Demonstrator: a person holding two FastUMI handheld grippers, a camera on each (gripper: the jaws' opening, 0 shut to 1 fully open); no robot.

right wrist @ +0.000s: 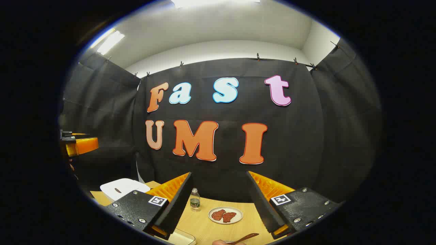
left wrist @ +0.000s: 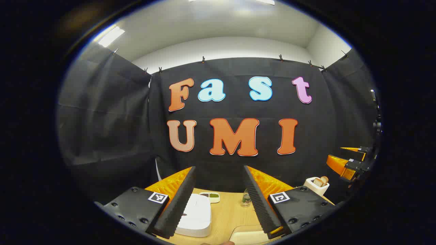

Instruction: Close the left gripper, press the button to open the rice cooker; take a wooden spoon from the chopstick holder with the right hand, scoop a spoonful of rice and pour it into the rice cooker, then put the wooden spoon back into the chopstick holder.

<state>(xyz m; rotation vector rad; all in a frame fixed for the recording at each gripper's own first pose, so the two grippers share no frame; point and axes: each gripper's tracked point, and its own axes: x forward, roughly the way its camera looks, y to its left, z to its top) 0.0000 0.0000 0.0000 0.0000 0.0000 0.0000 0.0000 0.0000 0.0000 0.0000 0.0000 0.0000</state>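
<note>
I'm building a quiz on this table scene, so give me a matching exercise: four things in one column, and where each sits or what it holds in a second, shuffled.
Things:
1. rice cooker
2. small plate
3. white holder
4. small bottle

Descriptions:
A. holds reddish pieces
B. white, lid shut, by the left claw
C. upright between the right claw's fingers
D. holds brown utensil ends, at the table's right edge

Pairs: 1-B, 2-A, 3-D, 4-C

Place: a recording booth set up as a kitchen
Walls: black cloth (right wrist: 340,136) clipped up
Counter (right wrist: 211,228): wooden, with rice cooker (left wrist: 196,214), toaster (left wrist: 316,185), plate (right wrist: 225,215) of food
</note>
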